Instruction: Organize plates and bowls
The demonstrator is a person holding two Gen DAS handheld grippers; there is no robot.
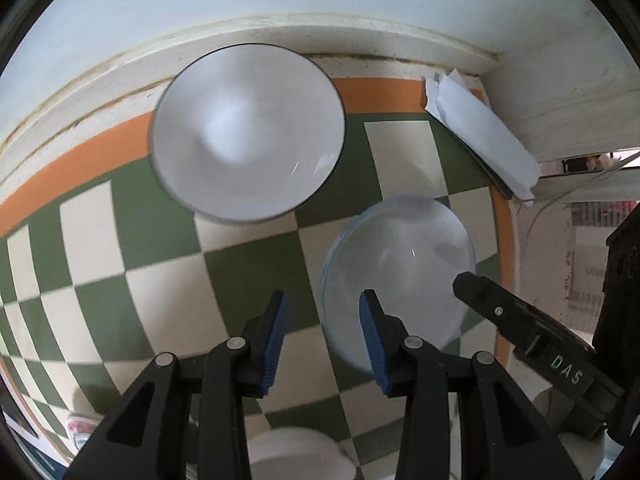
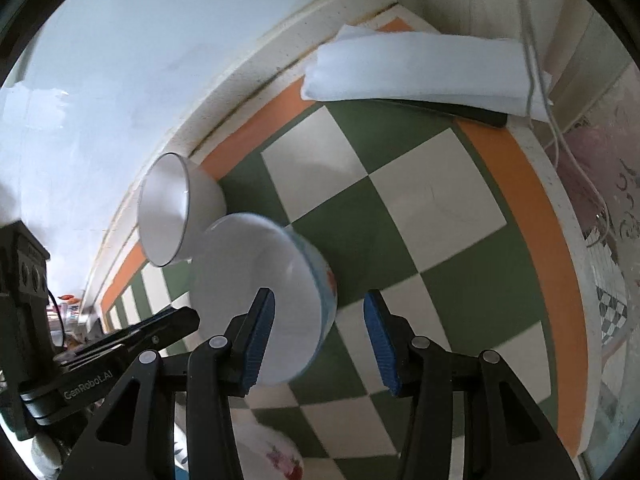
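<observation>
Checkered green-and-cream tablecloth [image 1: 168, 280], orange border, against a pale wall. Dark-rimmed white bowl [image 1: 248, 132] sat upper centre; blue-sided bowl [image 1: 400, 264] lower right, well apart and unstacked. Left gripper [image 1: 323, 320] and right gripper [image 2: 319, 320]: fingers spread, holding nothing. Stacking judged barely begun; folded white cloth [image 2: 420, 72] lay upper right.

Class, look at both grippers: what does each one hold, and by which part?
Nothing is held. The left gripper and right gripper both stand open, empty, beside the blue-sided bowl.
</observation>
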